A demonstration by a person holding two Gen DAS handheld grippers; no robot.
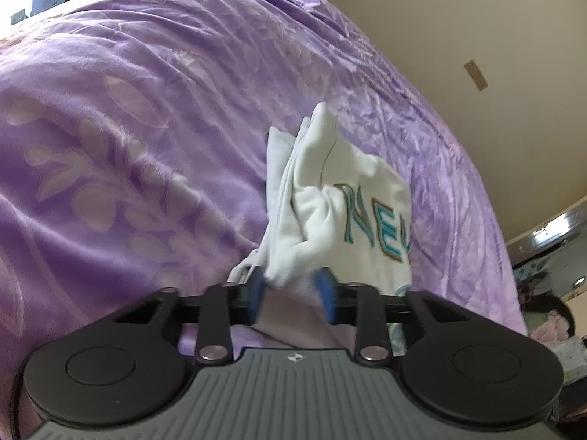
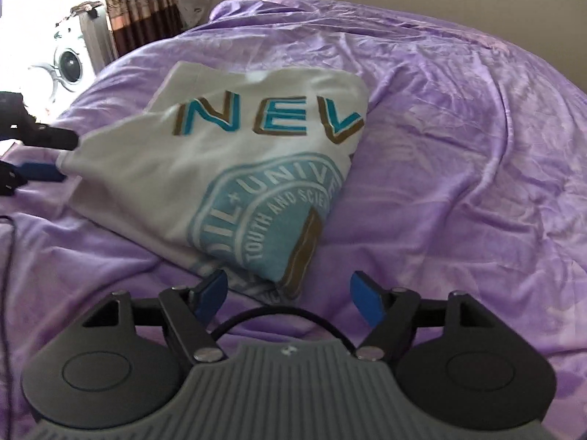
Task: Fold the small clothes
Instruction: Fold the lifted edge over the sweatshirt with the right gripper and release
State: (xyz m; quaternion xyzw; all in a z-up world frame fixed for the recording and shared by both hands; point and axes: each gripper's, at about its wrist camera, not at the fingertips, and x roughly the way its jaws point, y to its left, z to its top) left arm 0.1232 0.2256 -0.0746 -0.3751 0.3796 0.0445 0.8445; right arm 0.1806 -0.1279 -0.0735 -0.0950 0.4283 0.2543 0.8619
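A white T-shirt [image 2: 205, 168] with teal and brown "NEV" lettering and a round teal emblem lies partly folded on the purple bedspread [image 2: 458, 146]. My left gripper [image 1: 291, 288] has its blue pads part-way closed around a bunched edge of the shirt [image 1: 330, 198], which rises in front of it. The left gripper also shows in the right wrist view [image 2: 55, 157] at the shirt's left edge. My right gripper [image 2: 290, 293] is open and empty, just in front of the shirt's near folded corner.
The purple bedspread [image 1: 128, 128] fills both views. A cream wall [image 1: 477, 36] stands behind the bed. A curtain [image 2: 139, 3] and a white appliance [image 2: 69, 62] are at the far left. Cluttered items [image 1: 550, 311] sit beside the bed.
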